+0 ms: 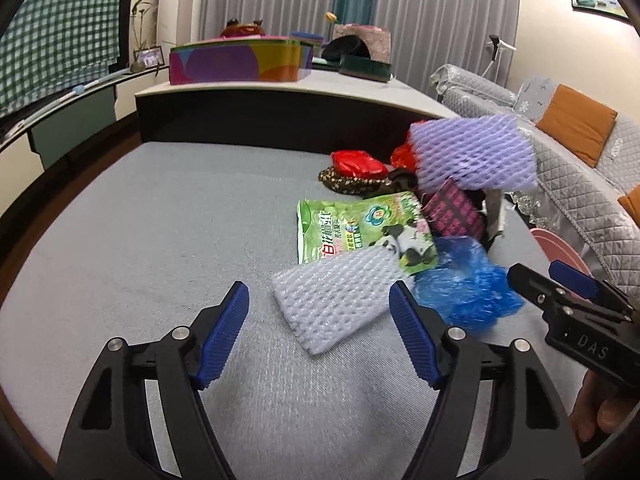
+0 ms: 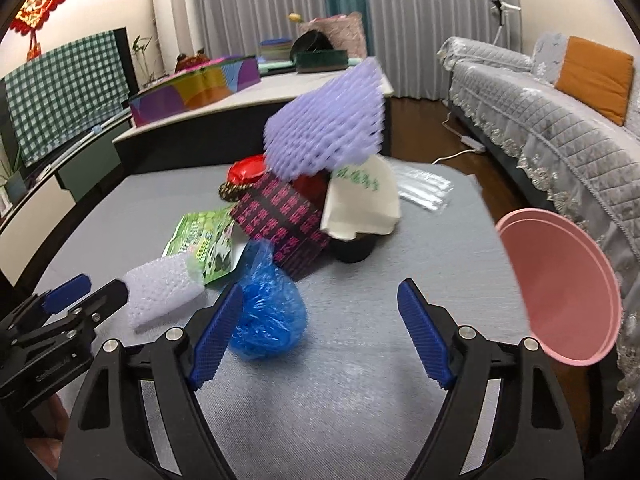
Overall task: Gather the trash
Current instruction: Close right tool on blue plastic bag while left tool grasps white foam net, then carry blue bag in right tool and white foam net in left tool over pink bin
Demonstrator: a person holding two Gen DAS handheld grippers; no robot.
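A heap of trash lies on the grey table [image 1: 140, 240]. It holds a white foam net [image 1: 336, 304], a green panda bag [image 1: 360, 228], a crumpled blue plastic bag [image 1: 468, 292], a black box with pink print [image 2: 280, 220], a white paper bag [image 2: 360, 200] and a red lid [image 2: 248, 170]. A purple foam net [image 2: 328, 124] sits on top. My left gripper [image 1: 320, 292] is open, its tips on either side of the white net's near end, pads clear of it. My right gripper [image 2: 320, 290] is open, with the blue bag [image 2: 268, 312] beside its left finger.
A pink basin [image 2: 560, 288] sits at the table's right edge. A grey quilted sofa [image 2: 540, 120] with an orange cushion runs along the right. Behind the table a low cabinet [image 1: 280, 88] carries a colourful box [image 1: 236, 62]. Each gripper shows in the other's view.
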